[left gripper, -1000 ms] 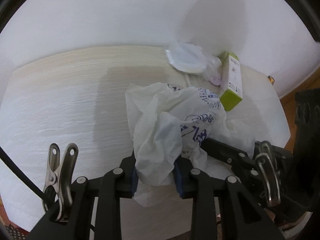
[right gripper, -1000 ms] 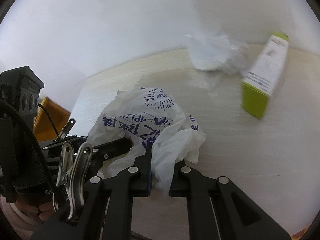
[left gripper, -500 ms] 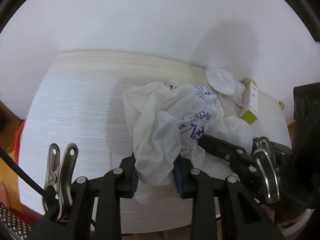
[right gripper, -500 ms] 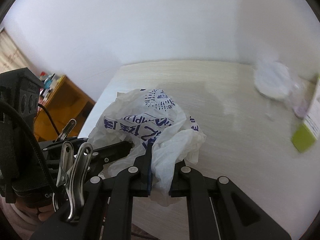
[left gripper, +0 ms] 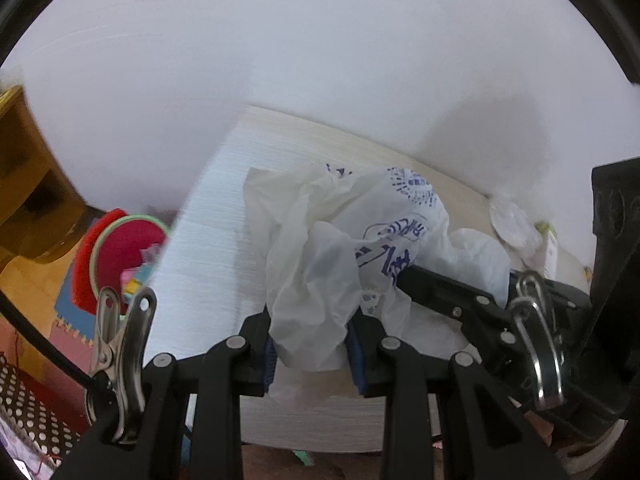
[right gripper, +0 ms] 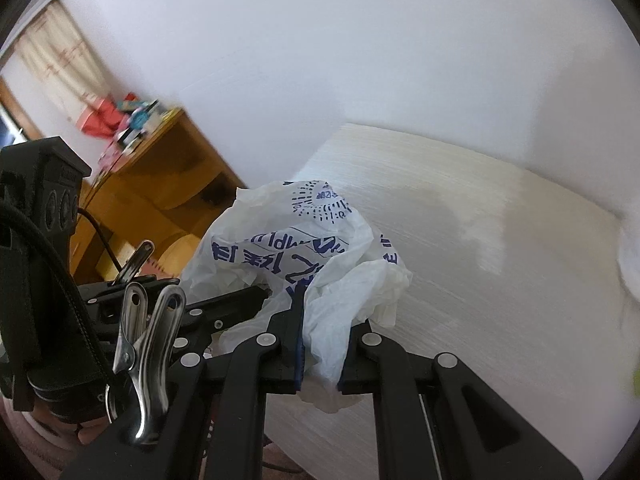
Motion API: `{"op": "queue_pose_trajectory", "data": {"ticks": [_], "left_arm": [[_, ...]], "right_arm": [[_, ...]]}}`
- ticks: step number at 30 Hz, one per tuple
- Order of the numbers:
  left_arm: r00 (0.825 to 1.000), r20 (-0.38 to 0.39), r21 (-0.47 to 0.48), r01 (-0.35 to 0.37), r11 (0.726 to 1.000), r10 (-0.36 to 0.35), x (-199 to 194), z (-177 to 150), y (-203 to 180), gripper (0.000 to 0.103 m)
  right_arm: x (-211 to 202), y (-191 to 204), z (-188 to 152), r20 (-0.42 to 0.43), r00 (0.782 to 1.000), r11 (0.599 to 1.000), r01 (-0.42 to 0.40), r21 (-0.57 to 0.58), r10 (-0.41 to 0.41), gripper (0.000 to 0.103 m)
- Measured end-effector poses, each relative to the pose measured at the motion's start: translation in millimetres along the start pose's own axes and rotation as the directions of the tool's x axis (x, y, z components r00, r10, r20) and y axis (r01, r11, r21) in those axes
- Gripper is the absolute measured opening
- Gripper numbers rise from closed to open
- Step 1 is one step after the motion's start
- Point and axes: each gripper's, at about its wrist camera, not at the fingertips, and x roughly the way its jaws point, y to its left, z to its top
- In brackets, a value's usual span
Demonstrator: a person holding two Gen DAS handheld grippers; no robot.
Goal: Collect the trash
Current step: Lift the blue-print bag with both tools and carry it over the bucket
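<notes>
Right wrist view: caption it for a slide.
Both grippers, right gripper nearest, pinch a crumpled white plastic bag over the pale table.

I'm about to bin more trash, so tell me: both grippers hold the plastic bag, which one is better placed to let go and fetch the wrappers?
Probably the right. The right gripper and left gripper both clamp the plastic bag, and the clear wrappers and green box lie beyond on the right gripper's side.

White wall (right gripper: 360, 40); pale wood-grain worktop (right gripper: 500, 260); orange-brown wooden cabinet (right gripper: 160, 168); beige curtain (right gripper: 60, 52); coloured foam floor mat (left gripper: 72, 292).
</notes>
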Motion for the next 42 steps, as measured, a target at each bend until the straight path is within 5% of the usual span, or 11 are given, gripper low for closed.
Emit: {"op": "queue_pose_trajectory", "data": {"ticks": [19,28,42], "left_arm": [[0.988,0.035,-0.238,-0.135,0.962,0.148,-11.3,25.9,186.6,0.03],[0.987,-0.007,-0.314,-0.155,0.937,0.161,27.5,30.0,261.3,0.03],[0.991,-0.062,-0.356,-0.133,0.925,0.119,91.6,30.7,322.6,0.03]], "right_arm": [[146.1,168.6,76.9,-0.133,0.984,0.96,-0.149,-0.236,0.12,0.012],[230.0,197.6,92.6,-0.235,0.966,0.954,-0.166,-0.249,0.107,0.012],[328.3,197.8,108.3,-0.355,0.935,0.963,-0.109,-0.245,0.016,0.012]]}}
